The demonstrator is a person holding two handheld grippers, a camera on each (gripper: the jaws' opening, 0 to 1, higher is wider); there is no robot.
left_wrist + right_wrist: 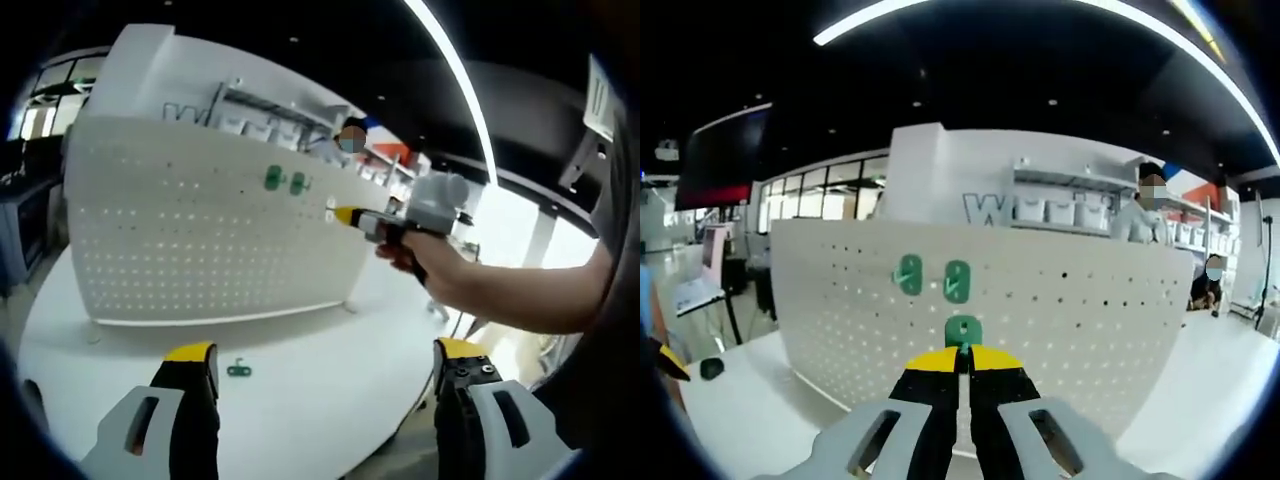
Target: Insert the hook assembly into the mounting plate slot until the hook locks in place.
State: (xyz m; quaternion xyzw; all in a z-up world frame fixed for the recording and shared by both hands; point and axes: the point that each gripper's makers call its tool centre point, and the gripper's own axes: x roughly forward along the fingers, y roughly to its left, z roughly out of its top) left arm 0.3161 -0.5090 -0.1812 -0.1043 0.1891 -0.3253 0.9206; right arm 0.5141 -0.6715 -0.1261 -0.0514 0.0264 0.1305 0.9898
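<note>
Right now my right gripper [962, 368] has its yellow-tipped jaws pressed together on a green hook [963, 331], which pokes up just past the tips and sits against the face of the white pegboard [1090, 300], below two other green hooks [933, 277] already hanging side by side on the board's upper middle. From my left gripper view I can see that same right gripper [345, 215] coming in from the right, held in a hand [405, 255], its yellow tips at the board's right edge near the two mounted hooks [285, 181]; the hook it carries is too small to make out from there. My left gripper [325, 365] hangs back over the near edge of the round white table [330, 400], jaws spread wide with nothing between them. One more green hook [238, 369] lies flat on the table, in front of the pegboard's bottom edge and just beside my left-hand jaw. The pegboard stands upright across the table's middle.
</note>
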